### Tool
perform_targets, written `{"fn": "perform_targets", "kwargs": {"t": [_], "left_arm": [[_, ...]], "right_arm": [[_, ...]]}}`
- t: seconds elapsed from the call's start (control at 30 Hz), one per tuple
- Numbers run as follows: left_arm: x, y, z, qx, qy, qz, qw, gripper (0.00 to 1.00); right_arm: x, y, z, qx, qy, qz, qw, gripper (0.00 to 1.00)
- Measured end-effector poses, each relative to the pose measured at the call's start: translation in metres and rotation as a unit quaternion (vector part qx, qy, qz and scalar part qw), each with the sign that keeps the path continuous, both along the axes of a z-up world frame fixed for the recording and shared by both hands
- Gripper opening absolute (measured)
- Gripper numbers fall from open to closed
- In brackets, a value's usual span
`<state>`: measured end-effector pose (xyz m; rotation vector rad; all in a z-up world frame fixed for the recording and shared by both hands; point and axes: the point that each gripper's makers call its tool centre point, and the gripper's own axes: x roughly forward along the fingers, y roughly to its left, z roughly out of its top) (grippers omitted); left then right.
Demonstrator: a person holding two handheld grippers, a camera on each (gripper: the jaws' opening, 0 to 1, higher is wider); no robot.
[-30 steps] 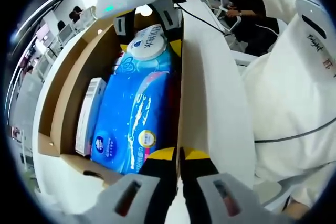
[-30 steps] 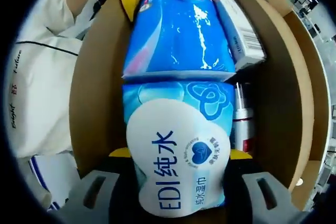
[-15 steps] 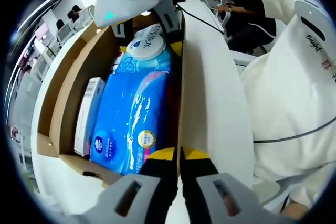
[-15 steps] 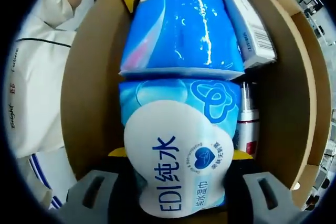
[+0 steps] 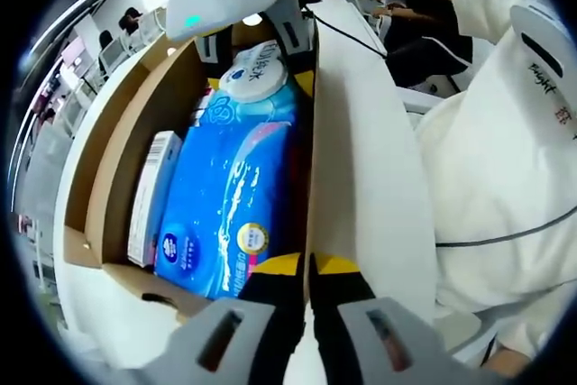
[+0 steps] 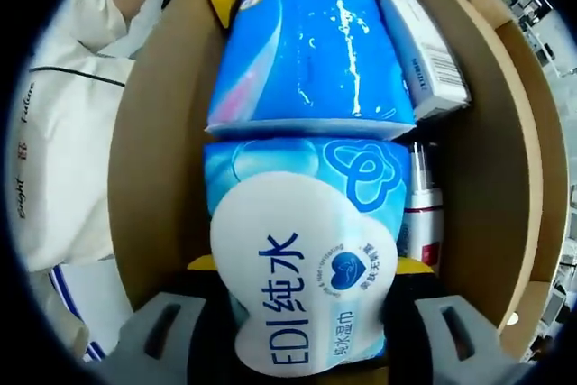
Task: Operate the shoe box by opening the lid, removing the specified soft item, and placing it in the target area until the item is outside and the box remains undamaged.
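- Your left hand-held gripper (image 5: 306, 279) is clenched on the upright white lid (image 5: 365, 178) of the shoe box (image 5: 117, 178); its yellow-tipped jaws pinch the lid's edge from both sides, holding the box open.
- Your right hand-held gripper (image 6: 306, 268) straddles the wet-wipes pack (image 6: 302, 259), one yellow jaw tip showing at each side of it. The tips sit against the pack's flanks, grasping it at the end with the white heart-shaped flap printed "EDI".
- In the left gripper view that same right hand-held gripper (image 5: 257, 38) appears at the far end of the box, over the white flap of the wipes pack (image 5: 252, 87).
- The wipes pack lies inside the box, not yet outside it, end to end with a blue tissue pack (image 6: 311, 51) that touches it.
- A white carton with a barcode (image 6: 419, 42) lies just beside the tissue pack, against the box's brown inner wall.
- A small bottle with a red band (image 6: 419, 218) is wedged between the wipes pack and that same wall.
- In the left gripper view your white sleeve and coat (image 5: 505, 160) are beside the lid, and desks with seated people lie beyond.
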<state>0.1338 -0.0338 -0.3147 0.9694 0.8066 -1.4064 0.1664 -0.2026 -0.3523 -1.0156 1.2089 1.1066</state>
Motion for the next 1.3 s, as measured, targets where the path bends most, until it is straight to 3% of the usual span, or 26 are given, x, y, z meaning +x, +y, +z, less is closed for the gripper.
{"fn": "perform_targets", "kwargs": {"t": [0.23,0.33,0.43,0.63,0.9,1.0,1.03,1.3], "left_arm": [[0.0,0.0,0.0,0.002,0.003,-0.001,1.0,0.02],[-0.001,0.0,0.0,-0.001,0.004,-0.008,1.0,0.02],[0.0,0.0,0.0,0.002,0.008,-0.005,1.0,0.02],[-0.001,-0.001,0.0,0.004,0.003,-0.005,1.0,0.02],[0.0,-0.001,0.0,0.002,0.002,-0.005,1.0,0.02],[0.0,-0.002,0.0,0.003,0.002,-0.003,1.0,0.02],[0.0,-0.002,-0.001,0.004,0.002,-0.003,1.0,0.02],[0.001,-0.002,0.0,0.003,0.001,0.0,1.0,0.02]], "right_arm": [[0.003,-0.001,0.004,-0.009,0.012,0.001,0.9999,0.63],[-0.001,-0.002,0.008,-0.023,-0.001,0.047,0.9987,0.63],[-0.004,-0.001,0.008,-0.01,0.006,0.023,0.9997,0.63],[-0.002,-0.001,0.014,0.001,-0.021,0.026,0.9995,0.62],[-0.009,0.005,0.037,0.006,-0.036,0.033,0.9988,0.62],[-0.005,0.003,0.038,-0.012,-0.066,0.063,0.9957,0.61],[-0.006,0.006,0.038,-0.011,-0.07,0.054,0.996,0.61],[0.009,-0.001,0.043,-0.005,-0.062,0.046,0.997,0.61]]}}
